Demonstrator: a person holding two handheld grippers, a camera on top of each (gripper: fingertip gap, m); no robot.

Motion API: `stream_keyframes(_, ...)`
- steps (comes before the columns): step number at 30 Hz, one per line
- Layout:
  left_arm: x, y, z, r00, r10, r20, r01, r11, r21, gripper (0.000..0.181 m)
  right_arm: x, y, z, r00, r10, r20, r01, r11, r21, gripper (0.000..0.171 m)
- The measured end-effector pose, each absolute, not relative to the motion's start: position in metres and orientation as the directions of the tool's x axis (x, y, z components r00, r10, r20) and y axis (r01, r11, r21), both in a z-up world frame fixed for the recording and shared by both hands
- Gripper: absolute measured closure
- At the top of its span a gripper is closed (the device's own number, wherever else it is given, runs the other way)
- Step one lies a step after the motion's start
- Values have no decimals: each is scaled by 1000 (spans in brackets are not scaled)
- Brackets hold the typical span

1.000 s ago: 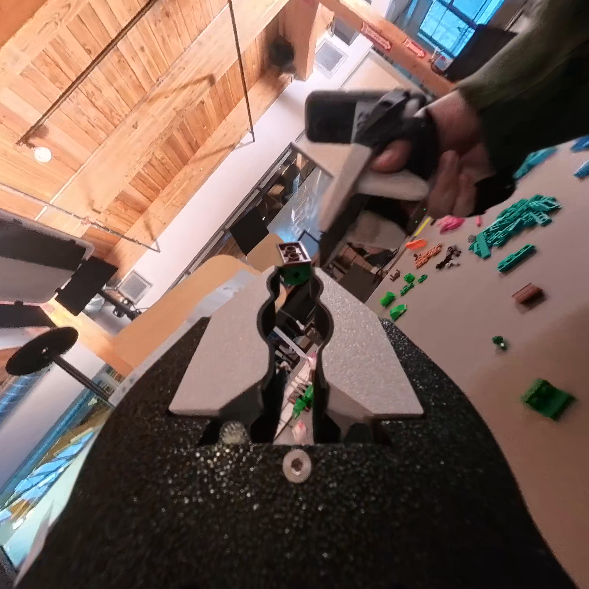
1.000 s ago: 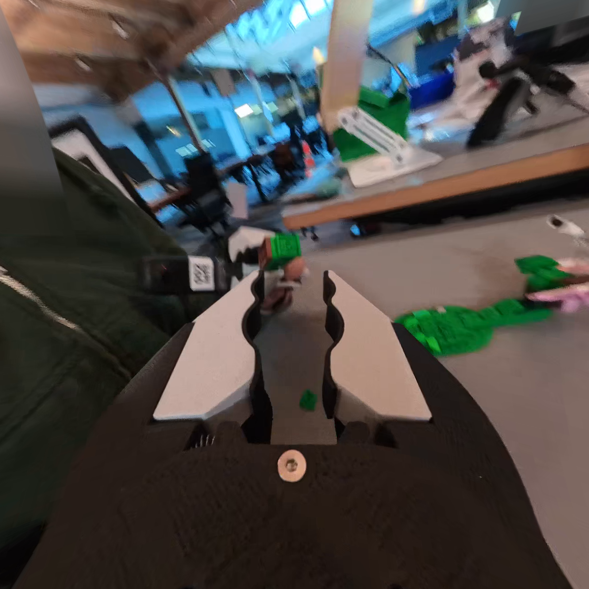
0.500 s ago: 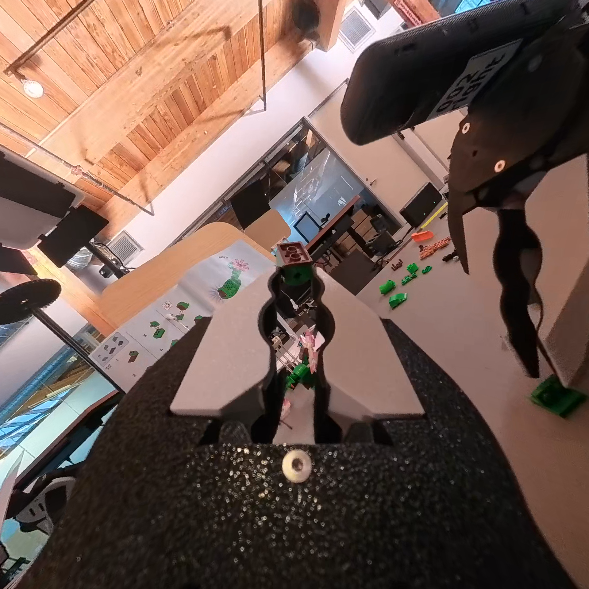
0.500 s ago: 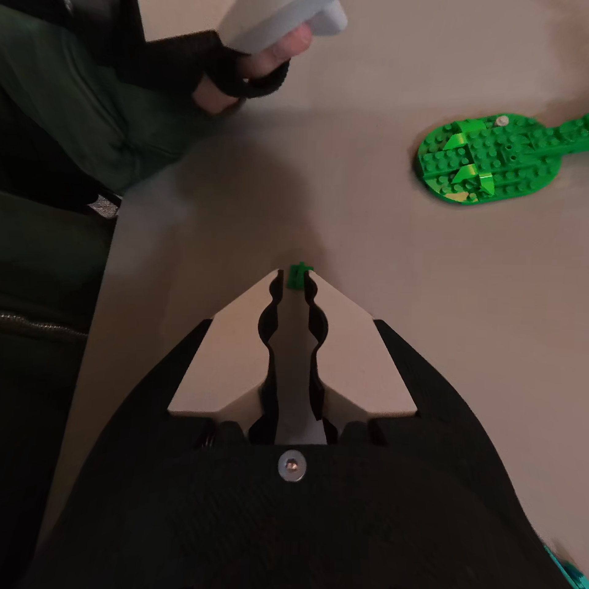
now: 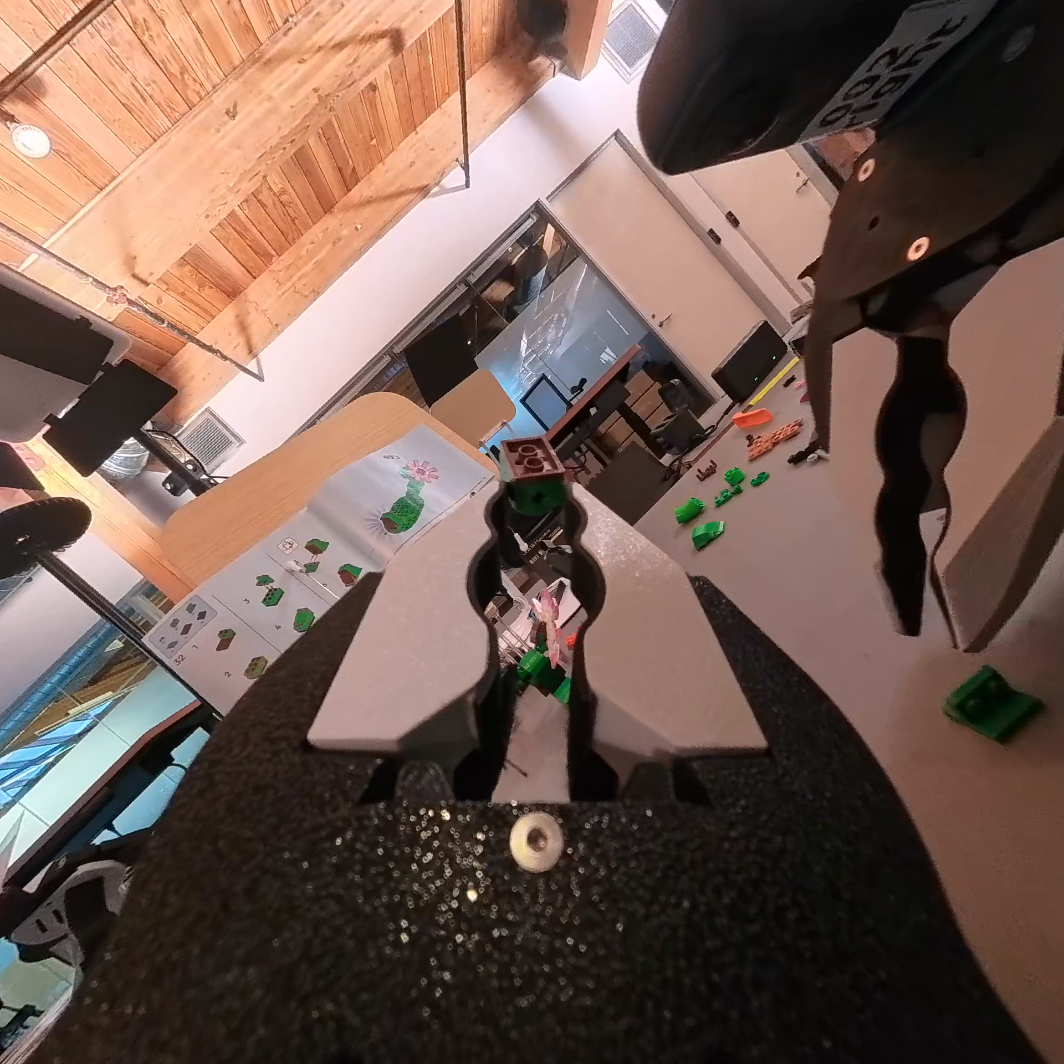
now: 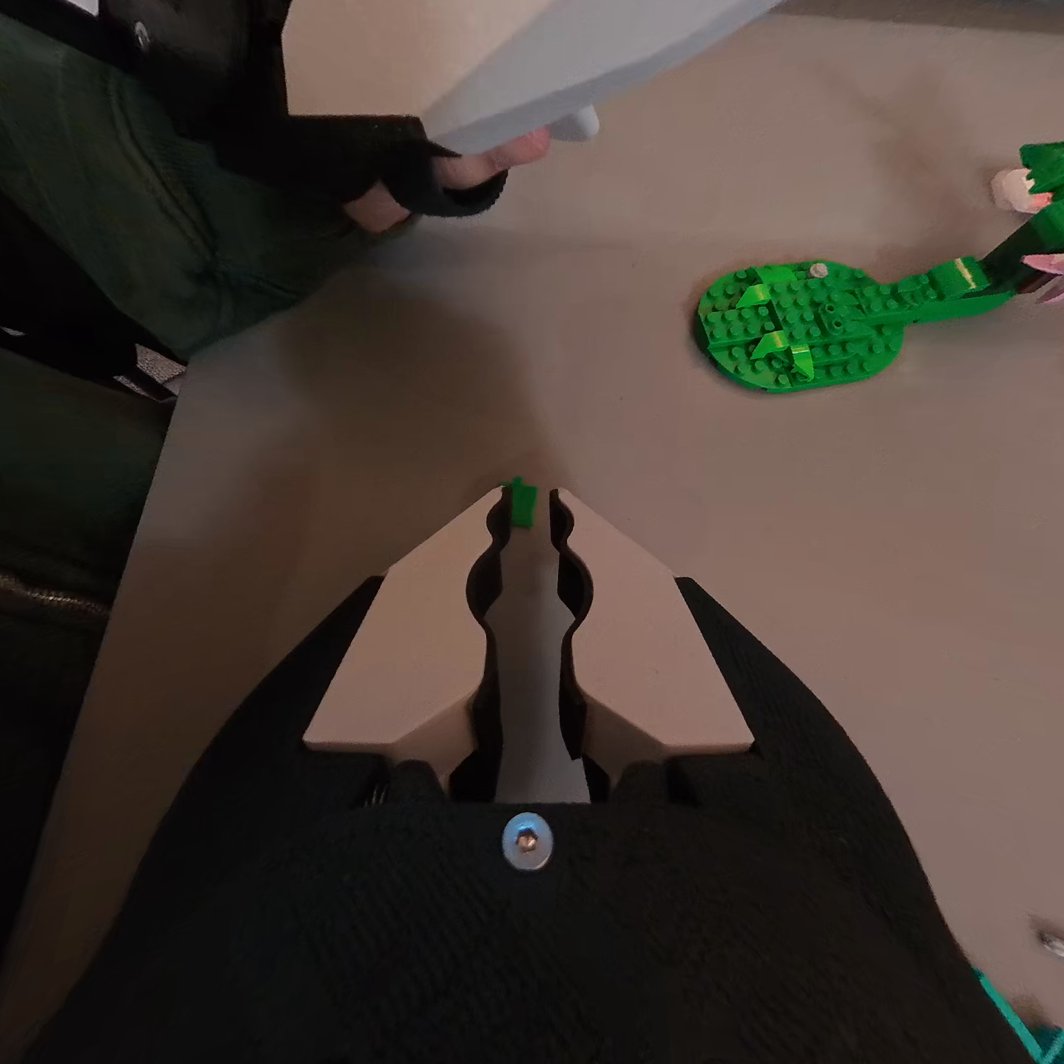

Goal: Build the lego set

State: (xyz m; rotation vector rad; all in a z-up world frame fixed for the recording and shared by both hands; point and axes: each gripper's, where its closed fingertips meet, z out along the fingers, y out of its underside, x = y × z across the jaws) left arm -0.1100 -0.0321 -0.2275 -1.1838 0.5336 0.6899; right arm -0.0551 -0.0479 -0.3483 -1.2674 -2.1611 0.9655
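My left gripper is tilted upward and shut on a small build: a green brick with a brown brick on top. My right gripper points down at the table with its jaws a little apart. A small green brick lies on the table between its fingertips, nearer the left finger. In the left wrist view the right gripper hovers just above that green brick, not touching it.
A green studded oval plate build with a stem lies to the right. A gloved hand holds the left gripper's handle. An instruction booklet stands behind. Loose green pieces and orange-brown pieces lie farther off. Some 12 cm of space lies between my two pairs of fingers.
My right gripper swung from level to pointing down at the table and came in over the small green brick. My left gripper kept its hold and tilted only slightly.
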Motion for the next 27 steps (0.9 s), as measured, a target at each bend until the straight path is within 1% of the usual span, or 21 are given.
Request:
stream_keyframes(15,-111,-31,-230,694,196,-693,-720,214,-660,167,-53,-46,-349,-477,878,46,561,344,-753,160)
stream_keyframes(21,-112,-31,-229,702,200,-684,-712,216,-668,167,-53,-38,-349,-448,890,85,562,354,-747,159)
stream_keyframes(27,-111,-31,-230,706,196,-680,-708,218,-672,167,-48,-40,-355,-454,889,60,586,349,-731,158)
